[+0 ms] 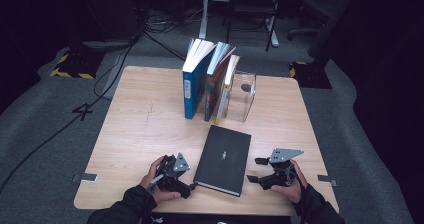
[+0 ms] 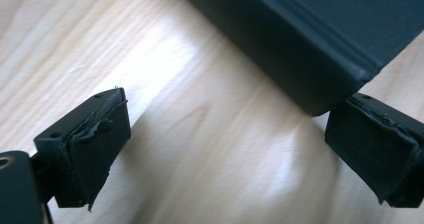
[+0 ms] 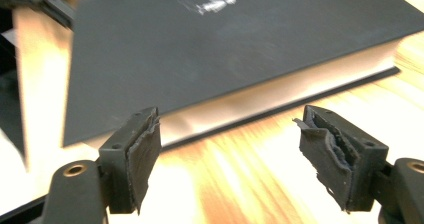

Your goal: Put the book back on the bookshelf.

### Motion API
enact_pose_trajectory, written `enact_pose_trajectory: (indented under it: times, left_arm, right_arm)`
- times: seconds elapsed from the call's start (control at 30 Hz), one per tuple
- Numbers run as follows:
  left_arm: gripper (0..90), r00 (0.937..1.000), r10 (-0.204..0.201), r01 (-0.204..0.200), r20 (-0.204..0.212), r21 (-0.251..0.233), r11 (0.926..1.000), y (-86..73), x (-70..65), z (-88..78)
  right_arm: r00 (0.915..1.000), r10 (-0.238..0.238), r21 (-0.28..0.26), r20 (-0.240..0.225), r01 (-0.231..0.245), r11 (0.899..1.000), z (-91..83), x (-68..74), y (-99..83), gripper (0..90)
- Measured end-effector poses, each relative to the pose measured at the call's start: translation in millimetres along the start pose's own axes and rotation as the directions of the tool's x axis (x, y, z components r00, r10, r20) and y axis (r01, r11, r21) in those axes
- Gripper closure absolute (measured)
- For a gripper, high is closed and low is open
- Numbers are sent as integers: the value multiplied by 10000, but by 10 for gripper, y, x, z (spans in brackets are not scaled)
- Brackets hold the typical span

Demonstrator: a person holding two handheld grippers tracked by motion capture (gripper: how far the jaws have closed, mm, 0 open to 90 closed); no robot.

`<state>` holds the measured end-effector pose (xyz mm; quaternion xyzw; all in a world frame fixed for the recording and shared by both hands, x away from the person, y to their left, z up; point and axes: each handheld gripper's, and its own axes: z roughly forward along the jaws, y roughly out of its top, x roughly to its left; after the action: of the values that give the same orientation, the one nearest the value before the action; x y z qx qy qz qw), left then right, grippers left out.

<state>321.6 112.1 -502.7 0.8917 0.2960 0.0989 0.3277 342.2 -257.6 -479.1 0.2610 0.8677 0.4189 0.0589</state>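
Book: black book (image 1: 223, 159) flat on table (image 1: 140, 134), between my tongs.
Left gripper (image 1: 186, 186): at its 7 o'clock corner, jaws spread, empty.
Right gripper (image 1: 255, 170): at its 3 o'clock, jaws apart, nothing pinched.

Bare table (image 1: 145, 129) flanks the black book (image 1: 223, 159); upright books (image 1: 210, 81) block behind.

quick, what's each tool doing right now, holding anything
left tool: open, empty, one pad beside the black book's corner.
right tool: open, empty, facing the book's page edge.
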Motion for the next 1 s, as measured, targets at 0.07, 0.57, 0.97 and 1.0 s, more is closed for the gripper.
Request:
enact_pose_trajectory:
  times: [0.07, 0.57, 0.97, 1.0]
  left_arm:
    - [21, 10000, -55, 56, -64, 47, 10000, 1, 74, 0]
    - [13, 9999, -88, 87, -113, -90, 9999, 7, 404, 12]
    - [165, 9930, 792, -689, 880, -1142, 9911, 39, 209, -200]
    - [166, 9918, 897, -785, 911, -1203, 9896, 50, 179, -200]
  right_arm:
    - [9985, -298, 398, 468, 279, 9988, 76, 26, 1, 251]
    - [9842, -832, 797, 1565, 714, 9943, 391, 193, 60, 289]
    - [9825, -1042, 1097, 1547, 877, 9901, 443, 254, 112, 268]
    - [9813, -1085, 1094, 1593, 917, 9898, 444, 259, 113, 265]
